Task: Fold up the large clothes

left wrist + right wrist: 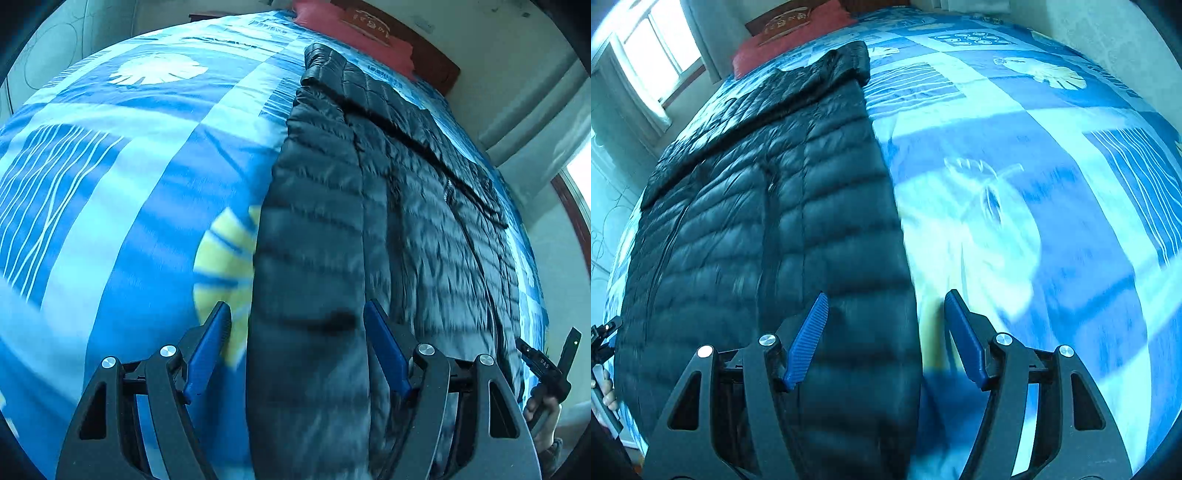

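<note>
left tongs [297, 321] open over jacket [369, 206]; window [653, 48] only right view.

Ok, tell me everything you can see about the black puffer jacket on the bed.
The black puffer jacket is a shiny, quilted garment with horizontal stitched baffles. It lies flat and lengthwise on the blue patterned bedspread, collar end toward the red pillow. One side looks already folded inward, giving a straight long edge, with a seam or zipper line running down its length. Nothing grips it: both hand-held grippers hover open over its near end.

Glossy quilted jacket [775, 206] on matt printed cotton-like bedspread [1052, 206].
</note>
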### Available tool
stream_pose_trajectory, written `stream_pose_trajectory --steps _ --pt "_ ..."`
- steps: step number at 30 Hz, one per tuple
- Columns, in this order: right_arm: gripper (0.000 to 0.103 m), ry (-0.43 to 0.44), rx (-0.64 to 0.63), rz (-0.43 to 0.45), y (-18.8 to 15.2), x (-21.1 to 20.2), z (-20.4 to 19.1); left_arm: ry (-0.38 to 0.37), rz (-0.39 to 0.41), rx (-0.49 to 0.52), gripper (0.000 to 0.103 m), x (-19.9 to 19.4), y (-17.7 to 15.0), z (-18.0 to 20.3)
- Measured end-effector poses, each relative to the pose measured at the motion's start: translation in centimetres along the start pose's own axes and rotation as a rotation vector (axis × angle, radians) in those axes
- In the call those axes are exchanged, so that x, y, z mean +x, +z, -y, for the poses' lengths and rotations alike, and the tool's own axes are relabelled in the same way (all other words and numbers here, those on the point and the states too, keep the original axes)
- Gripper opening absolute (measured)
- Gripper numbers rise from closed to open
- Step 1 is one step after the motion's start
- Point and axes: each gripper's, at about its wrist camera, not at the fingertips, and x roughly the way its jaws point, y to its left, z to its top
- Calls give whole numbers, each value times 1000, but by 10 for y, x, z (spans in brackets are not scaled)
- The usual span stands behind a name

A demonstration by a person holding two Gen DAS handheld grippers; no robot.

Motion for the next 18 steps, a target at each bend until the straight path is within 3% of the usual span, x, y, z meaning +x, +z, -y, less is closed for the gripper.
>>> stream_pose_trajectory --steps 6,8,11,12,14,16,18 --pt "65 66 4 -19 -32 -16 -6 -31 -4 -7 73 -15 -22 3" --pt "63 66 -12 -14 -43 -21 -9 -84 -23 -21 73 -16 -30 4" --pt "48 80 -15 -7 -52 -26 -9 -88 -15 13 71 -19 -41 8" --pt "44 88 -11 -3 -54 -27 -9 -84 -13 26 69 -19 -43 10" --pt "36 103 -22 -1 -54 -30 -10 -93 -12 22 55 -20 -46 11" --pt "22 138 -17 -2 -54 -32 -11 -133 -26 -7 44 -20 -48 9" --pt "18 142 -16 6 -55 -33 -12 -144 -27 -23 36 -21 -50 7"
